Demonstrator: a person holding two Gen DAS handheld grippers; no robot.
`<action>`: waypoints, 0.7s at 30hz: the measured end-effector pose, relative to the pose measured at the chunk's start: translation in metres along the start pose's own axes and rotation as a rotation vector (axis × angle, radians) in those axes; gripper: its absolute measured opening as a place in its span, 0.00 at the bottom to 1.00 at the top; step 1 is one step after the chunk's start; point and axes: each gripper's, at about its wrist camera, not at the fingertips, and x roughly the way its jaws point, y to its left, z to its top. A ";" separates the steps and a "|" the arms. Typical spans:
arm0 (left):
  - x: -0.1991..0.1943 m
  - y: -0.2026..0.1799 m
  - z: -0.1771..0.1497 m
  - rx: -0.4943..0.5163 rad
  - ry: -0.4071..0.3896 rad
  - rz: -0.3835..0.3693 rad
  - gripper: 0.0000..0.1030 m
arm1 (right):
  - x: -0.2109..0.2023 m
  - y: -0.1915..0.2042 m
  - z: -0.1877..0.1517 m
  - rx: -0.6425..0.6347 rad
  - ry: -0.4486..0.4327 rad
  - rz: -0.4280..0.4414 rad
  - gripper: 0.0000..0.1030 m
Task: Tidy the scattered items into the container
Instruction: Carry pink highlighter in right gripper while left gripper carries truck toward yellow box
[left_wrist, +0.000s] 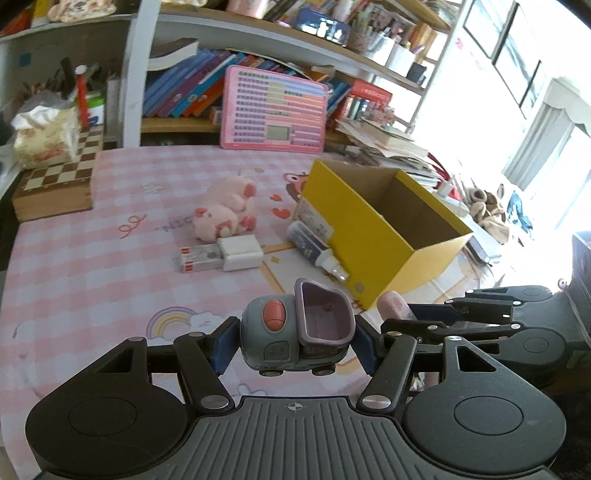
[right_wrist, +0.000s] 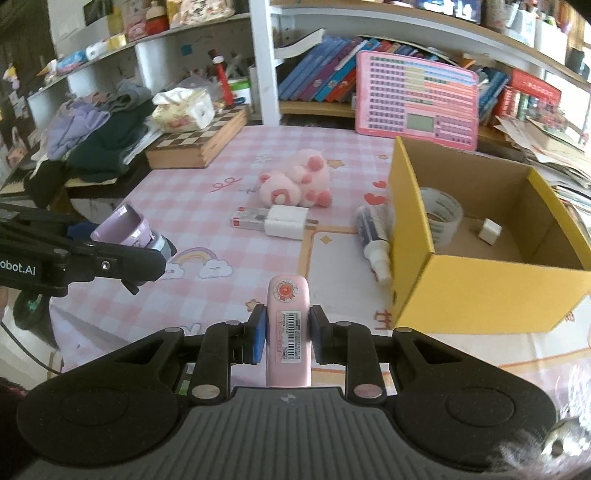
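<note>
Yellow cardboard box (right_wrist: 480, 280) is the anchor here, open top, with a tape roll (right_wrist: 441, 212) and a small white cube (right_wrist: 489, 230) already inside. The right gripper (right_wrist: 287, 334) is clamped on a pink stapler-looking thing (right_wrist: 287, 325), held just short of the box's near corner. The left gripper (left_wrist: 295, 341) is pinching a grey toy truck (left_wrist: 295, 330) by its sides, further out from the box. I'd say bring each one fully over the rim before letting go, one at a time, and drop low so nothing bounces out. The plush pig (right_wrist: 295, 182), charger (right_wrist: 286, 221) and bottle (right_wrist: 373, 236) by the box wall are left on the table.
</note>
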 end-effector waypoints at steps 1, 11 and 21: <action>0.001 -0.003 0.001 0.008 0.002 -0.007 0.62 | -0.002 -0.002 -0.002 0.008 -0.003 -0.009 0.22; 0.018 -0.030 0.005 0.074 0.037 -0.088 0.62 | -0.023 -0.022 -0.017 0.081 -0.013 -0.091 0.22; 0.036 -0.055 0.010 0.115 0.048 -0.146 0.62 | -0.041 -0.045 -0.028 0.128 -0.022 -0.157 0.22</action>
